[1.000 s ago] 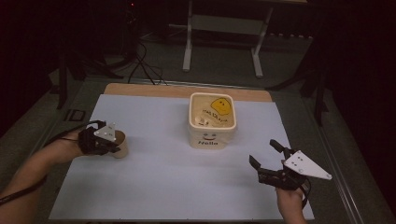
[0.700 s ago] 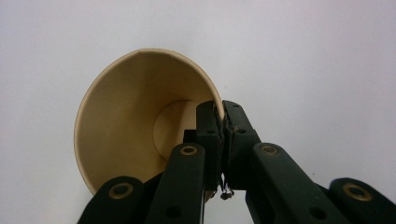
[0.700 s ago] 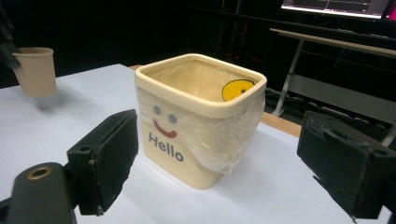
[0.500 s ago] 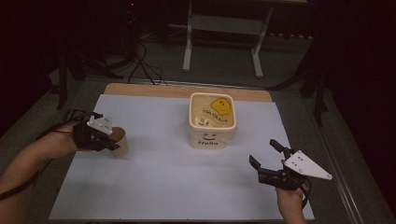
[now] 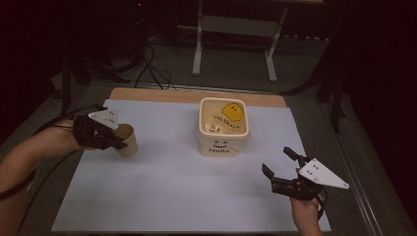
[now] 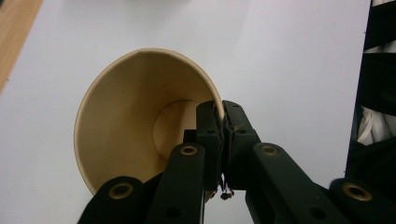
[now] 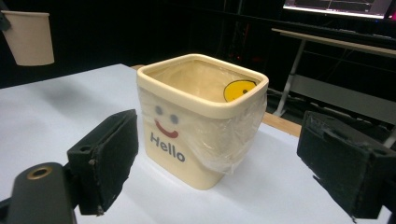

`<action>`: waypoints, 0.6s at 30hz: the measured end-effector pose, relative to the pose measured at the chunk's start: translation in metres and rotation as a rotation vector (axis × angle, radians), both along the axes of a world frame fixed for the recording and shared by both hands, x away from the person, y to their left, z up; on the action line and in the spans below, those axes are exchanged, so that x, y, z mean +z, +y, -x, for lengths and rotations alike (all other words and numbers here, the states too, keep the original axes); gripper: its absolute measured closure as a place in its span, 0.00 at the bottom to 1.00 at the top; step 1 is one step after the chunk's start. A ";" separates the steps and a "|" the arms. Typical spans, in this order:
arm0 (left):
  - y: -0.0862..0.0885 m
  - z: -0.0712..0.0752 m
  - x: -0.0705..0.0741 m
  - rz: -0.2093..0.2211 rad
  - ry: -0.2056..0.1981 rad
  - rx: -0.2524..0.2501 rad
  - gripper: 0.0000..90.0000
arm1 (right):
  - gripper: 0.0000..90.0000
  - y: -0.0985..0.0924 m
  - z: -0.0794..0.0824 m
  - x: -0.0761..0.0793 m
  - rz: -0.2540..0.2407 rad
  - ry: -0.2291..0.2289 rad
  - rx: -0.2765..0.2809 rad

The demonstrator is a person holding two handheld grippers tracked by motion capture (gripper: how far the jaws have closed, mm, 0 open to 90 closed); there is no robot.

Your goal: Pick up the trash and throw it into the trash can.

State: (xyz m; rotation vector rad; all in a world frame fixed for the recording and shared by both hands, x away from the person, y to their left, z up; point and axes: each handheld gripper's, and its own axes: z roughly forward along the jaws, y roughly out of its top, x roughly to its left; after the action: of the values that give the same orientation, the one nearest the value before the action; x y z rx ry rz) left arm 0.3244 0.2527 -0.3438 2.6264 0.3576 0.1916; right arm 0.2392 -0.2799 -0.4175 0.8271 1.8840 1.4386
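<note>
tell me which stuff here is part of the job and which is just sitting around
In use:
paper cup, pinched at its rim by the left gripper
cream Hello bin, lined with clear plastic
right gripper, open, facing the bin

Just around:
white mat
metal stand behind the table

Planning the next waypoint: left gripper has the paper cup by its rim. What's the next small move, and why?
Probably carry the paper cup right, toward the lined "Hello" bin. The left gripper is pinched on the cup's rim, the cup looks lifted off the white sheet, and the right gripper waits open beside the bin.
</note>
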 end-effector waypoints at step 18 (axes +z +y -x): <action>-0.034 -0.010 0.037 -0.023 0.018 -0.004 0.98 | 0.14 0.000 0.000 0.000 0.004 0.003 0.007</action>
State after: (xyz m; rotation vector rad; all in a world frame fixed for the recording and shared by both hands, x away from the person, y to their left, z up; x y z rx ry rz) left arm 0.3343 0.2186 -0.3066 2.6523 0.3588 0.1723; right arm 0.2393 -0.2803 -0.4180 0.8217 1.8927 1.4383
